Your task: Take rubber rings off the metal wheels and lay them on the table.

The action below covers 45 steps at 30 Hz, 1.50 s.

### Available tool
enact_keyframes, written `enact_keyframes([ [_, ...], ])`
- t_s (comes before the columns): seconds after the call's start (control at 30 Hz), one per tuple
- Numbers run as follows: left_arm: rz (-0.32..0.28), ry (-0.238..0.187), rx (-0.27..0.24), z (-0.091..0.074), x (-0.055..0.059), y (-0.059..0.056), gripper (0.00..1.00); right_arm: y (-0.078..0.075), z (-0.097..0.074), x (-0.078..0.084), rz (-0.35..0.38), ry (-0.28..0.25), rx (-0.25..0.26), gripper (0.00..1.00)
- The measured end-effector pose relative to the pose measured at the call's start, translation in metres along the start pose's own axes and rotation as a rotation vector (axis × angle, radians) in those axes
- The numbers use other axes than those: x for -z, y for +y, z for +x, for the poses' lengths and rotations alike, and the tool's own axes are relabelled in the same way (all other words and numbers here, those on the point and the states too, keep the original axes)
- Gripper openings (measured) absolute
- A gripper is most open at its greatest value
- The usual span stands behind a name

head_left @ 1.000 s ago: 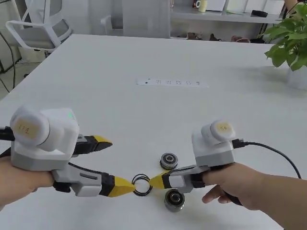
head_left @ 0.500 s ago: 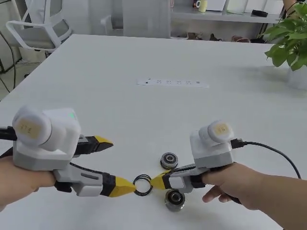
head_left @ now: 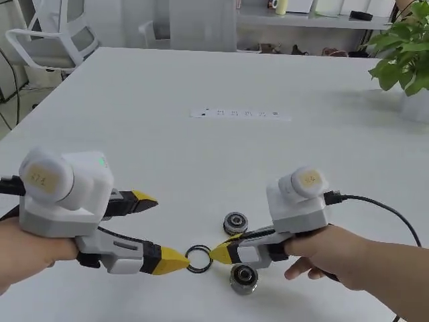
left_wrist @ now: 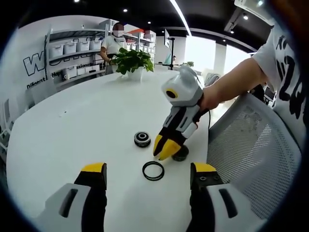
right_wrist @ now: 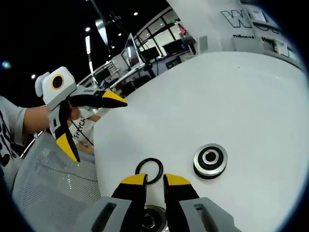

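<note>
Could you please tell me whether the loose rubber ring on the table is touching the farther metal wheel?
Apart. The right gripper view shows a strip of bare table between the rubber ring and the farther metal wheel.

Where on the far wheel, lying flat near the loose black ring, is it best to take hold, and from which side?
Grip the far wheel across its outer edge, coming down from above, one jaw on each side. It lies flat on the table, hole upward, with its edge free all round. The right gripper is nearest.
</note>
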State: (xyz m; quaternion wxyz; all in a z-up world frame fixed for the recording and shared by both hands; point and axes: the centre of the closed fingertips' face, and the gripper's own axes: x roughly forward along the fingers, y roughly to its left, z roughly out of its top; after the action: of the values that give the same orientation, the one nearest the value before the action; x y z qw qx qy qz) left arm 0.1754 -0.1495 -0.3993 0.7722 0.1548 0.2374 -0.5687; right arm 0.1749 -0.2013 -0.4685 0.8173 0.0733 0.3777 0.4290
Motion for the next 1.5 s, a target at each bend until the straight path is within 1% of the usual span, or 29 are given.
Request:
enact_keyframes([
  [0.23, -0.007, -0.004, 0.003, 0.005, -0.006, 0.004, 0.67, -0.007, -0.013, -0.011, 0.021, -0.05, 0.012, 0.12],
  [0.4, -0.001, -0.004, 0.007, 0.011, -0.01, 0.006, 0.66, -0.011, -0.021, -0.017, 0.019, -0.076, 0.02, 0.12],
  [0.63, 0.005, -0.004, 0.014, 0.02, -0.016, 0.009, 0.65, -0.019, -0.03, -0.02, 0.025, -0.103, 0.035, 0.13],
  [0.73, 0.001, -0.006, 0.019, 0.026, -0.019, 0.011, 0.64, -0.026, -0.037, -0.021, 0.031, -0.114, 0.049, 0.13],
  [0.93, 0.004, 0.0, 0.026, 0.035, -0.021, 0.014, 0.63, -0.037, -0.045, -0.023, 0.032, -0.127, 0.077, 0.14],
  [1.03, -0.008, 0.001, 0.028, 0.041, -0.022, 0.018, 0.62, -0.042, -0.046, -0.02, 0.025, -0.124, 0.093, 0.14],
  [1.1, -0.015, 0.001, 0.031, 0.044, -0.023, 0.019, 0.59, -0.045, -0.047, -0.017, 0.011, -0.115, 0.105, 0.14],
  [1.17, -0.02, 0.001, 0.036, 0.047, -0.024, 0.018, 0.56, -0.048, -0.047, -0.015, -0.016, -0.11, 0.118, 0.15],
  [1.23, -0.021, 0.002, 0.04, 0.051, -0.025, 0.018, 0.56, -0.05, -0.047, -0.012, -0.046, -0.104, 0.127, 0.17],
  [1.4, -0.008, 0.018, 0.053, 0.061, -0.024, 0.015, 0.55, -0.055, -0.043, -0.005, -0.079, -0.086, 0.142, 0.17],
  [1.5, -0.016, 0.023, 0.062, 0.066, -0.023, 0.015, 0.53, -0.057, -0.042, -0.004, -0.102, -0.088, 0.147, 0.18],
])
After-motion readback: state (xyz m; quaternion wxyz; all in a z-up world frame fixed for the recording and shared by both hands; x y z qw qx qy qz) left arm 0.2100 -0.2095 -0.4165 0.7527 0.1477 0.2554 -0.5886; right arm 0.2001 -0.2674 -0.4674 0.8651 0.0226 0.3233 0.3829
